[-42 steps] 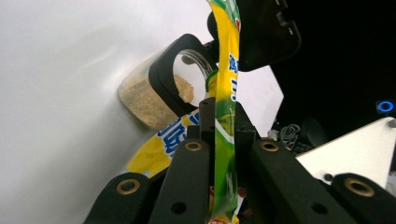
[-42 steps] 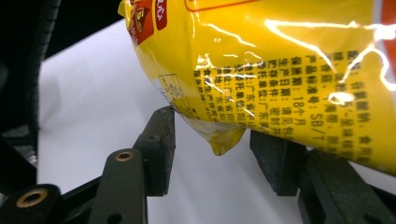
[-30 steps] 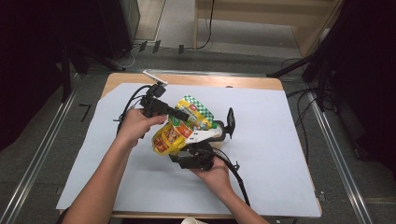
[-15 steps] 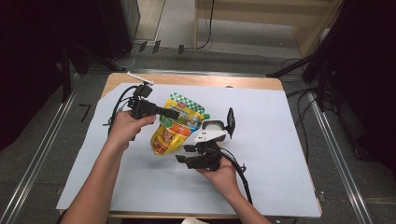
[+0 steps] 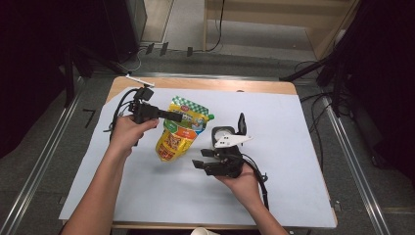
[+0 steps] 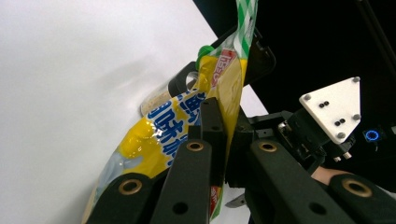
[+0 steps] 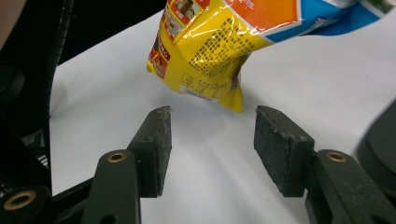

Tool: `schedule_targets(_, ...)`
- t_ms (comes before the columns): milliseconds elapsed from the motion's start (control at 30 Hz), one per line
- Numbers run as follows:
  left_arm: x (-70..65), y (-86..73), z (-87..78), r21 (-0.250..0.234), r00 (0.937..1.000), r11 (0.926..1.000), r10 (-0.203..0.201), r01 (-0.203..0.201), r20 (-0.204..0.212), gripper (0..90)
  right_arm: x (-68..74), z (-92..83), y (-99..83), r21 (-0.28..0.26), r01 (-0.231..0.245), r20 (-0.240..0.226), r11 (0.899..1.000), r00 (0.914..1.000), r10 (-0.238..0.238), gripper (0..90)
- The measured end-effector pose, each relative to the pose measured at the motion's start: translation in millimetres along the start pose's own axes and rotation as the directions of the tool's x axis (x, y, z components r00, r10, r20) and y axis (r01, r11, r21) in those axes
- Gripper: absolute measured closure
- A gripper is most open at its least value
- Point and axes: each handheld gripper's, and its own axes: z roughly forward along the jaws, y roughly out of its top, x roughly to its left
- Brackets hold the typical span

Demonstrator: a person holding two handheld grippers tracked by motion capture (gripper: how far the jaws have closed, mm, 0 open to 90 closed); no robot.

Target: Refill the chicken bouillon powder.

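Left gripper (image 5: 172, 116): held in the person's left hand (image 5: 128, 133), jaws closed flat on the upper part of a yellow snack pouch (image 5: 177, 133). In the left gripper view the two black jaws press the pouch (image 6: 187, 126) between them, just below its green-checked top edge. The pouch hangs tilted from this grip, its lower end (image 7: 219, 88) clear of the surface, with its shadow on the sheet beneath.

Right gripper (image 5: 199, 163): held in the person's right hand (image 5: 241, 177), just right of the pouch's lower end, pointing left across the table. Its jaws stand about half open with nothing between them; in the right gripper view the gripper (image 7: 211, 142) frames bare sheet, and the pouch's bottom corner hangs beyond the pad tips, apart from both. A grey three-cornered plate (image 5: 231, 141) sits on top of this gripper.

Support: a white sheet (image 5: 293, 147) covers most of a wooden table (image 5: 205, 84), whose bare far edge shows. The pouch is above the sheet's middle, somewhat nearer the far edge and left of centre.
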Motion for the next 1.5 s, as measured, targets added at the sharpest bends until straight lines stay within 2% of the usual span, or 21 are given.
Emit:
schedule_targets(200,5.6,3.0,-2.9,-0.023,0.9999,0.9997,-0.009,0.01,0.005,90.0,-4.8,-13.1,-8.0,-0.005,0.003,0.022,1.0,0.9998,-0.003,48.0)
schedule_targets(367,11.7,4.2,-3.9,-0.038,0.9996,0.999,-0.025,0.025,-0.013,90.0,-3.7,-29.4,-16.8,-0.016,-0.016,0.034,1.0,0.9993,0.017,47.5)
schedule_targets(467,15.0,4.8,-4.1,-0.046,0.9991,0.9984,-0.034,0.033,-0.027,90.0,-5.0,-36.8,-22.3,-0.004,-0.024,0.047,1.0,0.9986,0.024,47.2)
schedule_targets(567,17.7,5.8,-3.6,-0.064,0.9992,0.9977,-0.023,0.021,-0.032,90.0,-9.8,-36.9,-23.6,-0.01,-0.036,0.042,0.999,0.9984,0.037,46.9)
schedule_targets(667,22.5,6.0,-4.4,-0.092,0.9989,0.9955,-0.024,0.02,-0.039,90.0,-11.6,-32.2,-26.9,0.021,-0.02,0.055,1.0,0.9983,0.019,46.7)
schedule_targets(833,27.2,3.2,-6.4,-0.145,0.9976,0.9891,0.019,-0.028,-0.067,90.0,-10.6,-25.3,-27.3,0.034,-0.015,0.049,0.999,0.9987,0.013,46.2)
schedule_targets(967,26.6,0.4,-9.4,-0.135,0.9959,0.9891,0.048,-0.059,-0.077,90.0,-8.5,-21.9,-26.9,0.054,-0.004,0.049,0.999,0.9988,0.001,46.1)
schedule_targets(1133,23.0,-3.3,-14.4,-0.111,0.9921,0.9902,0.073,-0.084,-0.102,89.8,-7.8,-21.5,-24.7,0.048,0.008,0.049,0.999,0.9987,-0.01,46.2)
schedule_targets(1300,23.1,-11.0,-20.1,-0.096,0.9936,0.9923,0.07,-0.079,-0.089,89.6,-7.5,-21.3,-20.8,0.046,0.018,0.046,0.999,0.9988,-0.02,46.2)
schedule_targets(1500,19.4,-20.0,-28.1,-0.066,0.9909,0.9944,0.074,-0.082,-0.112,87.1,-6.2,-18.0,-17.5,0.051,0.029,0.039,0.998,0.9987,-0.031,46.2)
